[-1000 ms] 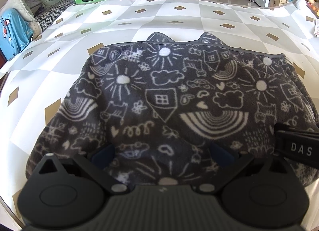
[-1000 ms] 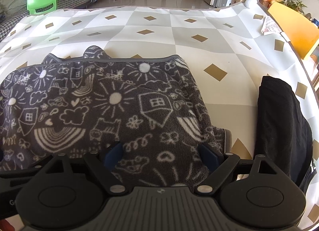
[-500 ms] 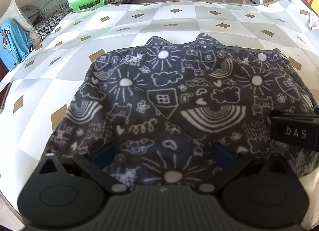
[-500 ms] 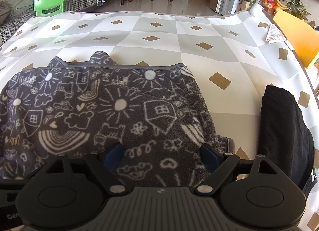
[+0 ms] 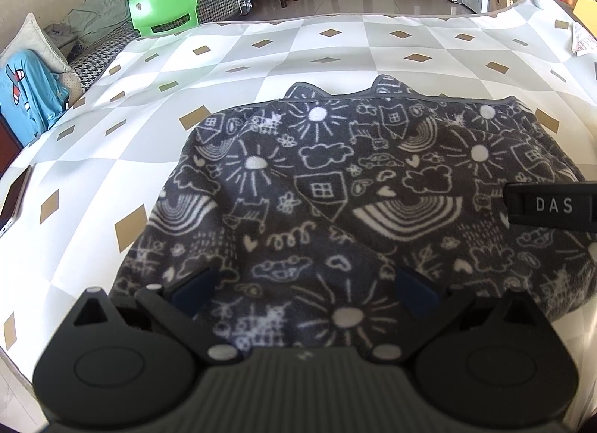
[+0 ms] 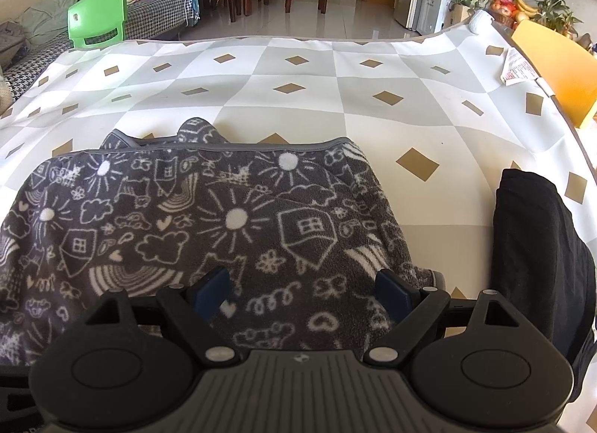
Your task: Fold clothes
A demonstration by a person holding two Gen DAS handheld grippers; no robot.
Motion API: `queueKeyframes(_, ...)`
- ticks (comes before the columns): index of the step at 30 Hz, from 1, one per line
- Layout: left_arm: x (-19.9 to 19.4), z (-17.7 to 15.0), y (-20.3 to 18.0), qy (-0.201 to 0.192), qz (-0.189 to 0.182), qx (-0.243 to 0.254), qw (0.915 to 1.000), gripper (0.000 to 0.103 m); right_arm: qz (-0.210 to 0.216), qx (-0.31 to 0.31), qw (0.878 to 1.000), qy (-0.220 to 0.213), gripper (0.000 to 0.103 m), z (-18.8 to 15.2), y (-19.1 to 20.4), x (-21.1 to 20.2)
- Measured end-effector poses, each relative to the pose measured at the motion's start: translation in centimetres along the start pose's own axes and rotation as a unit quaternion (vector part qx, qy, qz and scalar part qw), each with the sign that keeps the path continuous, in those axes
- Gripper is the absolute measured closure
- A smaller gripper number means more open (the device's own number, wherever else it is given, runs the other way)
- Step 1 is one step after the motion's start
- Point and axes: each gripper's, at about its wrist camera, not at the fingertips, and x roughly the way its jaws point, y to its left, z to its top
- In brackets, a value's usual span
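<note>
- Fleece, dark grey with white doodles of suns, houses and rainbows: in the left wrist view this folded garment point(image 5: 358, 186) lies on the checked tablecloth point(image 5: 261, 59), filling the frame from the centre out to 3 o'clock and down to 6 o'clock.
- The left gripper point(image 5: 304, 289) hangs over the garment's near edge at 6 o'clock; its blue-padded fingers point(image 5: 194, 287) stand spread wide, with fleece under the gap and no pinch visible.
- At 3 o'clock a black part of the right gripper point(image 5: 552, 205) marked "DAS" reaches in above the fleece.
- A green chair point(image 5: 164, 3) stands beyond the table at 11 o'clock.
- In the right wrist view the garment point(image 6: 186, 224) spreads from the centre to 9 o'clock, its hemmed far edge running straight across.
- The right gripper point(image 6: 304, 293) sits over the garment's right end at 6 o'clock, fingers point(image 6: 391, 291) wide apart and clamping nothing.
- A black folded cloth point(image 6: 537, 246) lies apart at 3 o'clock on the tablecloth point(image 6: 373, 74).
</note>
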Motion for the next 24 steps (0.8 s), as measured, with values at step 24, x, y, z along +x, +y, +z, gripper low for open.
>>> queueKeyframes(24, 0.6, -0.9, 0.6, 0.026, 0.021, 0.013, 0.9994, 0.000, 0.015, -0.028, 0.999, 0.025, 0.018, -0.6, 1.3, 0.6)
